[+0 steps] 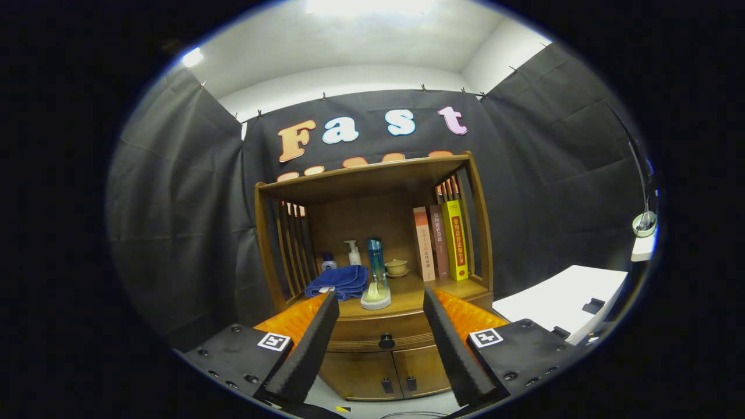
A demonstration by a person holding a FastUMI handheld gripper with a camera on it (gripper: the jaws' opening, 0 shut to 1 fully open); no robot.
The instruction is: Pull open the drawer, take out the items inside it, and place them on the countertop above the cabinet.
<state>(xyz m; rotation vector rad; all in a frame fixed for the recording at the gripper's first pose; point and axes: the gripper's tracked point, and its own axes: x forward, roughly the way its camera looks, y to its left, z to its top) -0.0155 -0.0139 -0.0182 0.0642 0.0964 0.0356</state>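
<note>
Plainly, the drawer is seen closed, its dark knob sitting in the middle of the front, just below the tabletop of the wooden cabinet. The gripper is held well back from it, fingers spread wide with nothing between them, and the knob is framed in the gap. No item from the drawer can be judged yet, since the inside is hidden.

Trouble could arise at the knob: it is small, and if the fingers are closed slightly off centre it may slip out as the pull begins, leaving the drawer shut. A pull that is angled upward could also jam the drawer in its runners.

Space for placing is another worry. The tabletop is already occupied by a blue towel, a tall blue bottle, a pale object on a dish (possibly soap, though the view is too small to tell), a pump bottle and books, so something could be knocked over when items are set down.
</note>
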